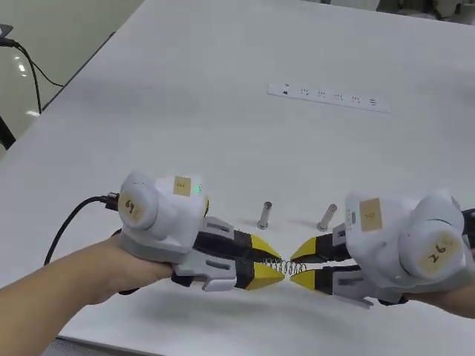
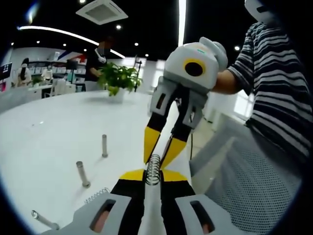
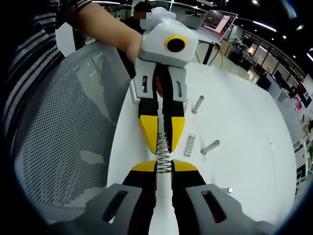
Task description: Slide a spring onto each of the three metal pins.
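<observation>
A thin steel spring (image 1: pixel 286 267) hangs in the air over the table's near edge, gripped at both ends. My left gripper (image 1: pixel 276 265) is shut on one end and my right gripper (image 1: pixel 297 269) on the other, yellow tips facing. The left gripper view has the spring (image 2: pixel 153 168) rising from my left gripper (image 2: pixel 153 175) toward the right gripper (image 2: pixel 160 152). Two metal pins (image 1: pixel 263 215) (image 1: pixel 327 216) rest on the white table behind the tips. A third pin (image 2: pixel 44 220) lies flat, and a loose spring (image 3: pixel 189 145) lies beside the pins.
A white power strip (image 1: pixel 328 97) lies far back on the table (image 1: pixel 185 111). A black cable (image 1: pixel 70 222) trails from the left gripper. A grey mesh chair (image 3: pixel 63 127) sits below the table's near edge. A potted plant (image 2: pixel 117 78) and people are beyond.
</observation>
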Demonstrator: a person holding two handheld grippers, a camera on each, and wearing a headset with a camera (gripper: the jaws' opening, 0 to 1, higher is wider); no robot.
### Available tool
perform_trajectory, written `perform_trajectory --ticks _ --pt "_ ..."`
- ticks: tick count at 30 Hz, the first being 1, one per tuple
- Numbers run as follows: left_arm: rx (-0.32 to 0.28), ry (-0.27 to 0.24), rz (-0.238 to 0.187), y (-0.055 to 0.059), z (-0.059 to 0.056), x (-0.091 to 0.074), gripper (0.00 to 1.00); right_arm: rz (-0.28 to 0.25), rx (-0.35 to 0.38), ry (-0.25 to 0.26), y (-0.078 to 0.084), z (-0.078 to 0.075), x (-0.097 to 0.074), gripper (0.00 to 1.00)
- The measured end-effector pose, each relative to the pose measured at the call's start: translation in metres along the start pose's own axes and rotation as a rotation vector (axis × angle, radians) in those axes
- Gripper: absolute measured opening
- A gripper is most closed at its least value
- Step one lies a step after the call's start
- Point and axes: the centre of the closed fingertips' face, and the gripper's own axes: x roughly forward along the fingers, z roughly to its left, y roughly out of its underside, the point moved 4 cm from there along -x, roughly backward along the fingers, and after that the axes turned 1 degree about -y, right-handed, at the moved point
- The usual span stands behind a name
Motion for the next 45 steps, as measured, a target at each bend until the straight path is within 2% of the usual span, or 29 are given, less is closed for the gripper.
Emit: perform_trajectory --ticks 12,15,20,30,37,45 --pt "-0.005 0.045 0.009 -0.001 -0.005 0.001 0.03 -0.034 0.007 -0.016 0.002 0.004 -0.005 0.10" --pt "-0.001 0.053 0.015 -0.001 -0.006 0.001 0.03 -0.030 0.014 -0.022 0.006 0.004 -0.005 0.11" --pt "0.000 0.056 0.016 -0.001 -0.007 0.001 0.03 -0.026 0.012 -0.037 0.009 0.007 -0.004 0.08" --pt "0.003 0.053 0.027 0.002 -0.008 0.000 0.02 -0.032 -0.008 -0.028 0.007 0.007 -0.005 0.07" --pt "0.000 0.046 0.019 0.003 -0.007 -0.002 0.02 -0.074 -0.015 -0.031 -0.001 0.004 -0.015 0.07" --pt "0.028 0.041 0.040 0.007 -0.007 0.000 0.02 -0.126 -0.031 -0.042 -0.019 0.004 -0.022 0.07"
